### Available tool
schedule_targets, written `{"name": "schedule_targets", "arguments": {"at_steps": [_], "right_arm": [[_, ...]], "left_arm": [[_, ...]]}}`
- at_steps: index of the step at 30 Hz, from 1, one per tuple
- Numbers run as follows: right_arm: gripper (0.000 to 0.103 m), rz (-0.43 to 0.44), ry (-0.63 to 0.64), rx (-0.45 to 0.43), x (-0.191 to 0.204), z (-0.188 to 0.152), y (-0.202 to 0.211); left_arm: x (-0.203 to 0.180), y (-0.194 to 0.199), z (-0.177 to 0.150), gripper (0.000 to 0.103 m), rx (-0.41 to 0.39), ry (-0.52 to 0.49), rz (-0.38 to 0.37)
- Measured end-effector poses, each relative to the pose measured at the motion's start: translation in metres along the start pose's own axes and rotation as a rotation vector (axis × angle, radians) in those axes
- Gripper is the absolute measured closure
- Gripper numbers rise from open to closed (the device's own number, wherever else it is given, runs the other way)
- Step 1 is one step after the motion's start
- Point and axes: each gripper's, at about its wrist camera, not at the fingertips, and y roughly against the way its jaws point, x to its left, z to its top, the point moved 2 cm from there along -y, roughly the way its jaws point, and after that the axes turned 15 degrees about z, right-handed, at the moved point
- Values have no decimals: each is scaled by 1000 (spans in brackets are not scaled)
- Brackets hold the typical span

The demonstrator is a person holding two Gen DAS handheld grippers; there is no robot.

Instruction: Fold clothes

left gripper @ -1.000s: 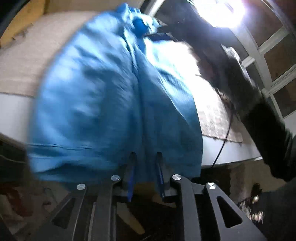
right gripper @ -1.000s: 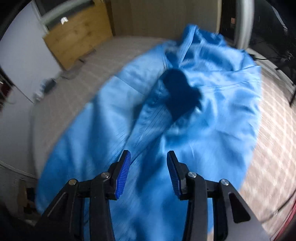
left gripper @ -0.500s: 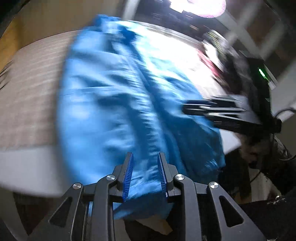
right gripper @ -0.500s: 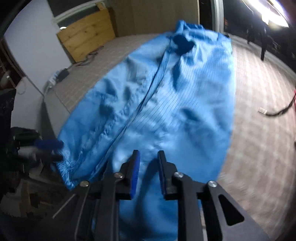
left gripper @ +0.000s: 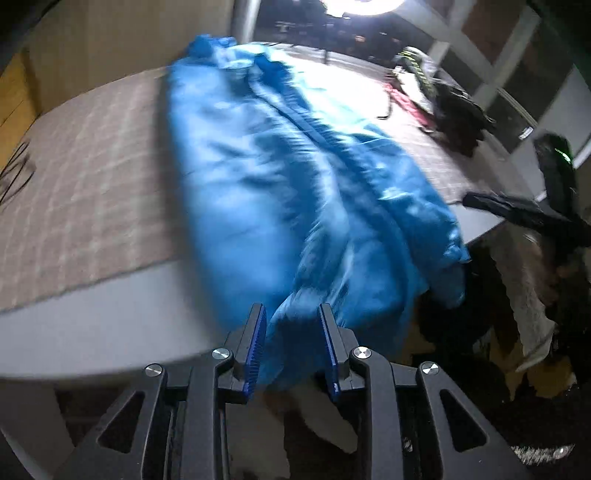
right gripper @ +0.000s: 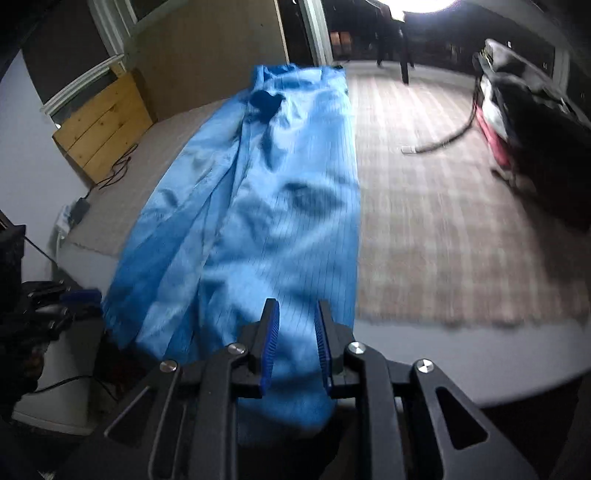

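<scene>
A bright blue garment [left gripper: 280, 177] lies stretched lengthwise over a table with a beige checked cloth [left gripper: 85, 177]; its near end hangs over the table's front edge. My left gripper [left gripper: 291, 347] holds the near hem, with blue fabric bunched between its fingers. In the right wrist view the same garment [right gripper: 266, 206] runs away from me, and my right gripper [right gripper: 293, 343] grips its other near corner. The right gripper also shows in the left wrist view [left gripper: 524, 214], off to the right.
A wooden panel [right gripper: 103, 129] and cables stand at the table's far left. A dark heap of clothes and a bag [right gripper: 528, 110] sit at the far right. A cable [right gripper: 447, 140] lies on the cloth. A bright lamp [left gripper: 358, 5] glares overhead.
The garment has gone from lifted and bunched to laid out long over the table. Both grippers have pulled back to the front edge, and the right one has narrowed onto the fabric.
</scene>
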Motion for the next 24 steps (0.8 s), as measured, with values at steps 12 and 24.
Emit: {"name": "schedule_targets", "arguments": {"at_steps": [12, 24], "right_arm": [[62, 69, -12, 257, 74, -44, -99], [98, 185, -180, 197, 23, -47, -79]], "left_arm": [[-29, -14, -8, 76, -67, -75, -58], [-98, -30, 6, 87, -80, -197, -251]]}}
